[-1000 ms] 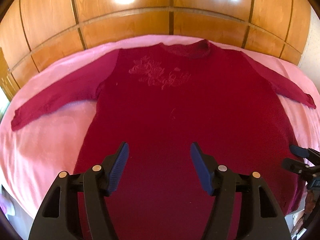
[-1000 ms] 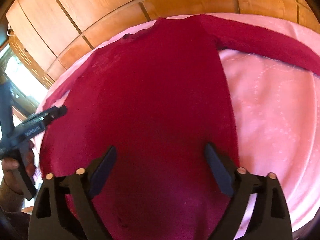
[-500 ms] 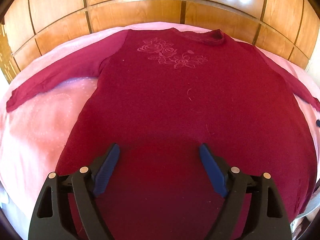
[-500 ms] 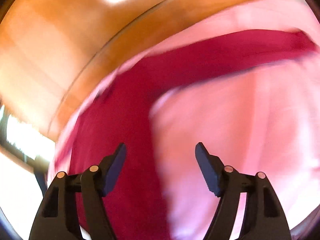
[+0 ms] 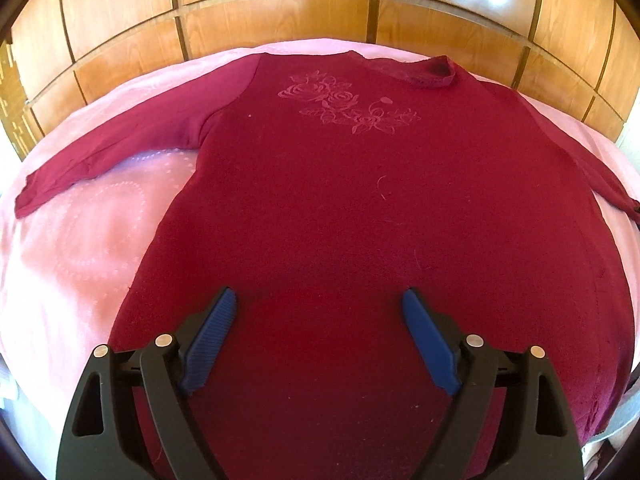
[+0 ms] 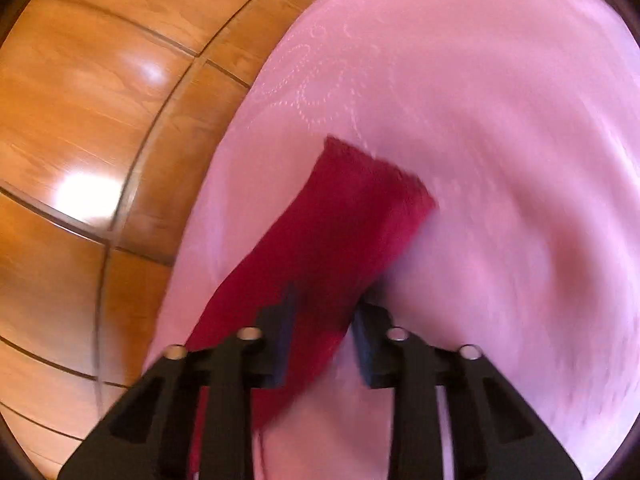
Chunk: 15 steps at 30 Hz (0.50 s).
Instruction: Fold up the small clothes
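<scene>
A dark red long-sleeved top (image 5: 340, 208) with a rose print on the chest lies flat on a pink bedspread (image 5: 80, 240), both sleeves spread out. My left gripper (image 5: 318, 340) is open and empty, hovering over the lower hem. In the blurred right wrist view, my right gripper (image 6: 326, 320) has its jaws narrowed around the right sleeve (image 6: 352, 216) a short way behind the cuff. The cloth sits between the pads; whether they pinch it is unclear.
A glossy wooden panelled wall (image 5: 280, 8) runs behind the bed and also shows in the right wrist view (image 6: 80, 120). The pink bedspread (image 6: 500, 120) stretches beyond the sleeve's cuff.
My right gripper swung from over the top's body out to the right sleeve and narrowed its jaws around it. My left gripper shifted slightly and opened wider over the hem.
</scene>
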Available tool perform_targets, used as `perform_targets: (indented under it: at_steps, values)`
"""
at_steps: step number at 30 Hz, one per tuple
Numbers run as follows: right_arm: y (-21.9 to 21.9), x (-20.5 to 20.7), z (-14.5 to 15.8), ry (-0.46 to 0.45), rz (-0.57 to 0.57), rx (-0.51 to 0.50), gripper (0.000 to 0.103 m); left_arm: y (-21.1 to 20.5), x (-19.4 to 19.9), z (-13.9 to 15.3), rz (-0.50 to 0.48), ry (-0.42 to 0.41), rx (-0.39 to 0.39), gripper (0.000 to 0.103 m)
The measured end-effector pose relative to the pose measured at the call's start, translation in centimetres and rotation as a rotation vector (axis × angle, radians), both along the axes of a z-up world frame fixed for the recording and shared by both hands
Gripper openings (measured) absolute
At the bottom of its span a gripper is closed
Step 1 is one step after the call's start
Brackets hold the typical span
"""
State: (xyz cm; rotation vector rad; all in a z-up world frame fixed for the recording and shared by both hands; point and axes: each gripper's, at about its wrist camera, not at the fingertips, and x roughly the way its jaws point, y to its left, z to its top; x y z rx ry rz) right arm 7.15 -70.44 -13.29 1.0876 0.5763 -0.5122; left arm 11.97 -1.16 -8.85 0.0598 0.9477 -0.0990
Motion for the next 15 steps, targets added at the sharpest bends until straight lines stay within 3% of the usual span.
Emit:
perform_targets:
  at_steps: [4,6,10,15]
  values:
    - [1.7,1.8,3.1,-0.045,0.092,-0.079,0.006,0.1,0.1,0.0,-0.007,0.002,-0.001,0.087]
    - [4.4,3.2,5.9,-0.1,0.192,-0.144,0.006,0.1,0.1,0.0,-0.013,0.006,0.003,0.092]
    - [11.9,6.7,10.6,-0.207,0.416,-0.227,0.006,0.3,0.2,0.1,-0.017,0.021,-0.019,0.095]
    - [24.1,11.9,13.1,-0.281,0.685,-0.246,0.006,0.3,0.0,0.6,-0.06,0.036,-0.037,0.099]
